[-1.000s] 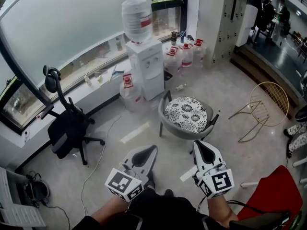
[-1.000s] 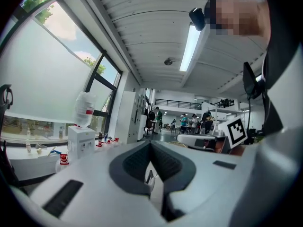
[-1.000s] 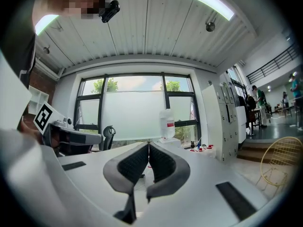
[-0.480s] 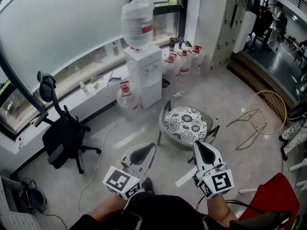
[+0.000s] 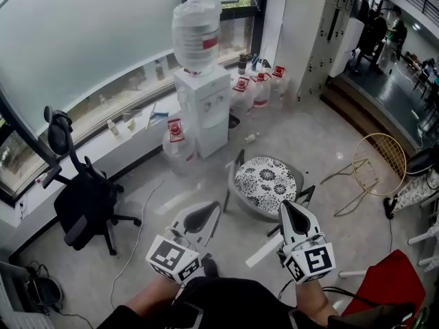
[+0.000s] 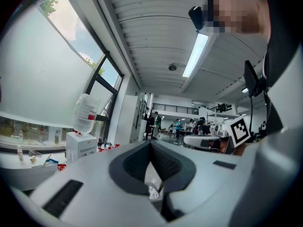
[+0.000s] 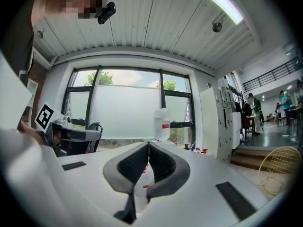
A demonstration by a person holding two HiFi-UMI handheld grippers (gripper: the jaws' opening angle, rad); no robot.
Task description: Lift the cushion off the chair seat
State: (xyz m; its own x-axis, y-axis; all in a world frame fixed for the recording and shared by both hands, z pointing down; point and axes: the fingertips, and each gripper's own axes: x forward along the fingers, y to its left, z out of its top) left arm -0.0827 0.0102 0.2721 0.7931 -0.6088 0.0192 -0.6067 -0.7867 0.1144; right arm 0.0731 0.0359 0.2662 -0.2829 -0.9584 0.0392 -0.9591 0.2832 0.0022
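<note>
A round cushion [image 5: 266,177] with a black-and-white flower print lies on the seat of a low grey chair [image 5: 235,192], in the middle of the head view. Both grippers point level towards it, a short way in front of the chair and apart from it. My left gripper [image 5: 215,205] is shut with nothing between its jaws, its tip near the chair's left front. My right gripper [image 5: 285,205] is shut and empty too, near the chair's right front corner. In the left gripper view the left gripper [image 6: 150,142] has its tips together, and so does the right gripper [image 7: 148,144] in its own view; neither view shows the cushion.
Behind the chair stand a white water dispenser [image 5: 202,101] and several water jugs [image 5: 257,88]. A black office chair [image 5: 82,208] is at the left, a gold wire chair [image 5: 374,166] at the right, a red seat [image 5: 391,286] near my right. A cable [image 5: 137,242] runs over the floor.
Both grippers and the head camera have moved forward towards the grey chair, which now lies closer to the gripper tips. Both grippers stay shut and empty.
</note>
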